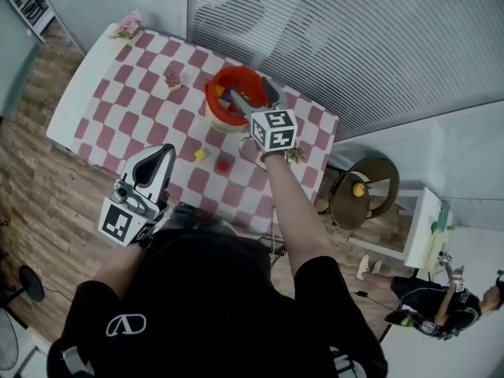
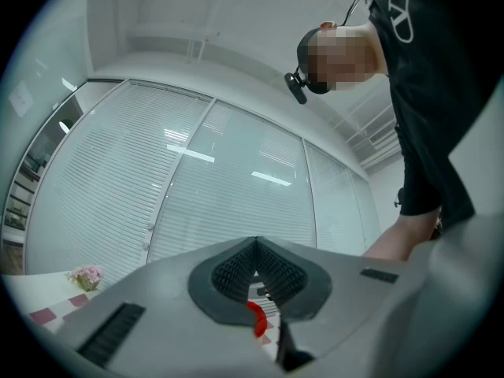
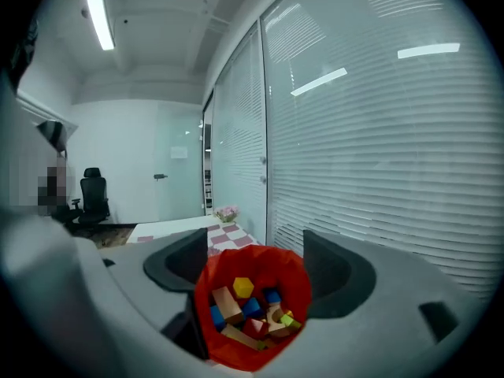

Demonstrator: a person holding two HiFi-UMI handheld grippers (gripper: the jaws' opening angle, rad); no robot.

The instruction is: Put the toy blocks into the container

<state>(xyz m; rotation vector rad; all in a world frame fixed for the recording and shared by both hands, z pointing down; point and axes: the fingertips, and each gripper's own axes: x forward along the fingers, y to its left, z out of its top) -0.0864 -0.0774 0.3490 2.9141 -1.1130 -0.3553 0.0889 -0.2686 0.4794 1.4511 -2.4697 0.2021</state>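
A red container (image 1: 214,93) stands at the far side of the checked table (image 1: 118,93). Its red wall (image 3: 228,351) fills the gap between my jaws in the right gripper view, with several coloured blocks inside, a yellow block (image 3: 243,287) on top. My right gripper (image 1: 250,94) hangs over the container, open, with nothing between its pads. On the cloth nearer me lie a yellow block (image 1: 200,154) and a red block (image 1: 224,164). My left gripper (image 1: 161,153) is held back at the table's near edge, shut and empty; the left gripper view (image 2: 256,246) points up at the blinds.
Pink flowers (image 1: 126,28) sit at the table's far left corner and a small potted toy (image 1: 172,79) left of the container. Glass with blinds runs behind the table. A round stool (image 1: 362,187) and a white shelf (image 1: 425,227) stand to the right, beyond them a person (image 1: 441,309).
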